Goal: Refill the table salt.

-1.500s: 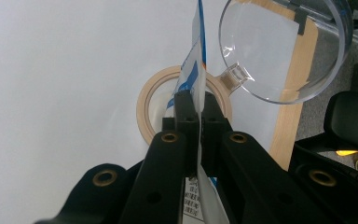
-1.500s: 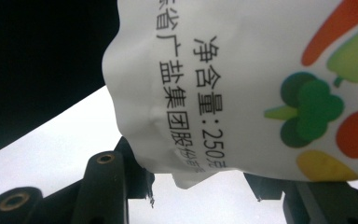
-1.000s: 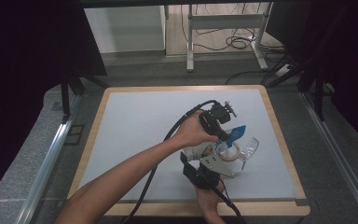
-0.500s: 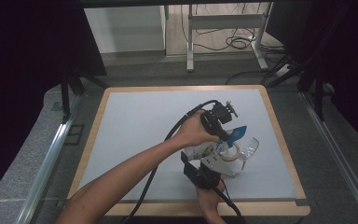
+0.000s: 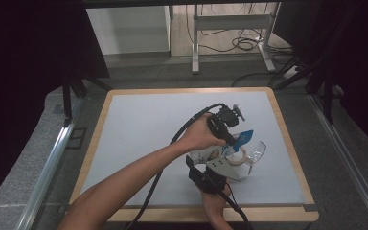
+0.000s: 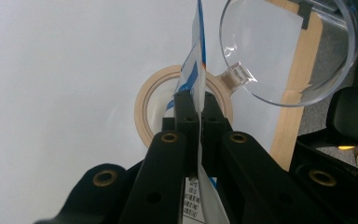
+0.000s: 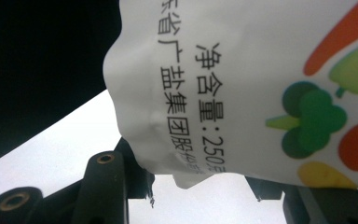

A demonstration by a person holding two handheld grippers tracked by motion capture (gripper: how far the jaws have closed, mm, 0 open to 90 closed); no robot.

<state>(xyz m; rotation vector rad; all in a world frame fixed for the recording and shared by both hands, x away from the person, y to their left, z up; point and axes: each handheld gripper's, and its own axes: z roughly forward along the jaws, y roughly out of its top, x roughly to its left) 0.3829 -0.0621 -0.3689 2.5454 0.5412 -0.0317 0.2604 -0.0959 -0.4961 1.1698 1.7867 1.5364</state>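
A white pouch with a blue top point(image 5: 242, 139) is held up over the grey mat's right part. My left gripper point(image 5: 229, 136) is shut on its upper edge; in the left gripper view the jaws point(image 6: 198, 109) pinch the thin pouch edge point(image 6: 196, 60). My right gripper point(image 5: 214, 165) sits below, nearer the front edge. In the right gripper view its jaws point(image 7: 200, 191) stand apart and open, with the pouch's printed lower corner point(image 7: 242, 84) hanging just over them. A roll of tan tape point(image 5: 238, 157) point(image 6: 144, 105) lies on the mat under the pouch.
A clear plastic cup with a handle point(image 5: 258, 151) point(image 6: 284, 51) lies tipped beside the tape roll. The grey mat point(image 5: 139, 139) rests on a wooden-edged board point(image 5: 287, 143). Cables trail from both grippers toward the front. Dark floor and table legs lie beyond.
The pouch's blue top has sunk slightly toward the tape roll. Both hands stay almost where they were.
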